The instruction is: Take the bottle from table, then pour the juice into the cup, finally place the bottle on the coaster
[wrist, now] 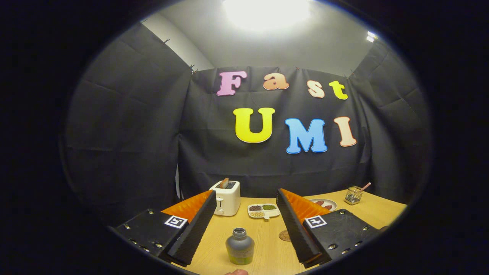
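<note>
Between the wide-apart fingers of the gripper [246, 225] stands the bottle [240, 246].

bottle [239, 246] 1 | coaster [285, 235] 1 | toaster [227, 197] 1 | plate [324, 204] 1

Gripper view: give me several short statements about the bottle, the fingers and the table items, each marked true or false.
1. The bottle stands upright between the open gripper fingers. True.
2. Both fingers press on the bottle. False: gaps show on both sides.
3. The bottle has a cap on. False: its mouth is open.
4. The coaster lies beside the right finger, beyond the bottle. True.
5. The toaster lies tipped over. False: it stands upright on the table, something sticking up from its slot.
</note>
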The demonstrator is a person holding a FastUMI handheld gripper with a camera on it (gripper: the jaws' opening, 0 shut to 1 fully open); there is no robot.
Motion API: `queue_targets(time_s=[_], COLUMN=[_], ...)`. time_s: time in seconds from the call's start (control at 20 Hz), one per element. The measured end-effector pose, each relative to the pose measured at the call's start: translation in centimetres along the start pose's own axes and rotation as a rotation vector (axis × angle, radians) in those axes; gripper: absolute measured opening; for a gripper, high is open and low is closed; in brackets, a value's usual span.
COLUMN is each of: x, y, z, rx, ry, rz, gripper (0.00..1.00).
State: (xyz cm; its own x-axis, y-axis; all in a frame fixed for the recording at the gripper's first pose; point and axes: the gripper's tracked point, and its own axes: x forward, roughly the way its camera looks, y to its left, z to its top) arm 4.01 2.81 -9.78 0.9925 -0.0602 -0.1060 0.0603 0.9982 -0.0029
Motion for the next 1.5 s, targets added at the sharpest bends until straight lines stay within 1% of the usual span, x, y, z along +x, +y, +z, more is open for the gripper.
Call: queue_targets(time_s=[0.45,0.75,1.05,1.25,1.5], x=[1.1,1.5,2.3,2.5,2.4], y=[2.3,2.2,1.7,1.7,1.8], z=[-7.8,-12.8,-16.6,-18.7,-21.3], rx=[-0.03,-0.027,0.001,-0.01,0.007], ry=[0.118,0.217,0.296,0.335,0.39], rz=[-0.007,-0.04,-0.074,-0.077,-0.066], gripper=[0.96,0.96,0.96,0.97,0.97])
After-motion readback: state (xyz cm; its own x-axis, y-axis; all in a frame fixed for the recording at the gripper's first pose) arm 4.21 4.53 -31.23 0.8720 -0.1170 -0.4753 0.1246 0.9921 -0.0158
